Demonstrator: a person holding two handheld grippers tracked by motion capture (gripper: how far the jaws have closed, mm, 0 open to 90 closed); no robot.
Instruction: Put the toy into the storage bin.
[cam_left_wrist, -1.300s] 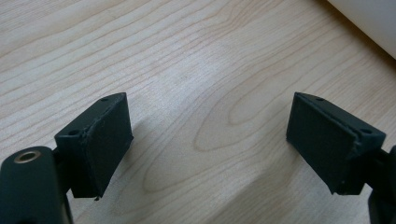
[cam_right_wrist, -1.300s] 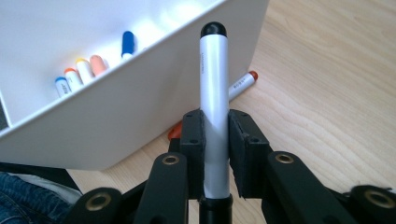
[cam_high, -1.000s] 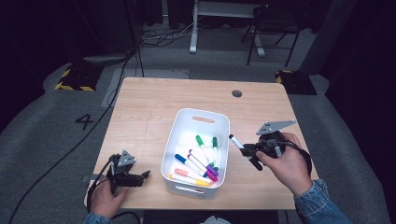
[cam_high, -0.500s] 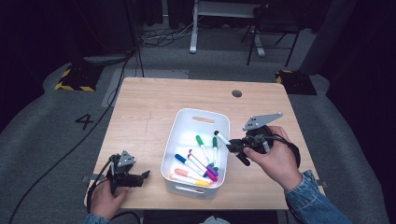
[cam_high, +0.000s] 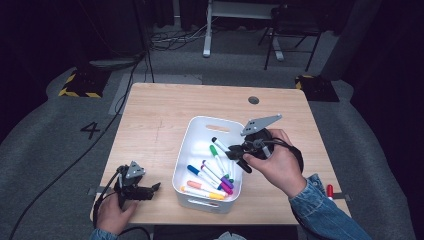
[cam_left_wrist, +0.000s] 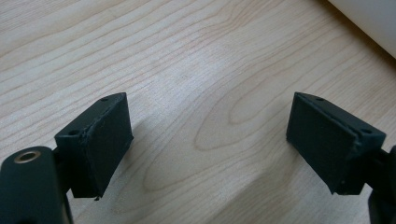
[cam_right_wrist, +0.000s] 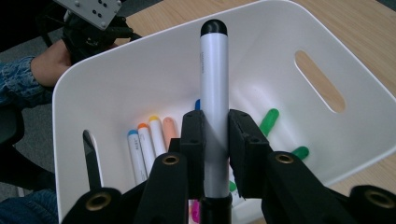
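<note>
A white bin (cam_high: 200, 131) (cam_right_wrist: 140, 65) stands mid-table and holds several coloured markers (cam_high: 209, 175) (cam_right_wrist: 144, 147). My right gripper (cam_high: 234, 154) (cam_right_wrist: 215, 135) hangs over the bin's right side, shut on a white marker with a black cap (cam_high: 219, 145) (cam_right_wrist: 214, 88) that points out over the bin's inside. At the table's near left corner my left gripper (cam_high: 154, 188) (cam_left_wrist: 208, 140) rests low over bare wood, open, with nothing between its pads (cam_left_wrist: 100, 140).
A red marker (cam_high: 329, 191) lies near the table's front right edge, behind my right sleeve. A dark round grommet (cam_high: 253, 100) sits at the table's back. Bare wood (cam_high: 150, 120) stretches left of the bin. Chair and desk legs stand beyond the table.
My right gripper has carried the black-capped marker leftward from beside the bin to over its inside. The left gripper has stayed put.
</note>
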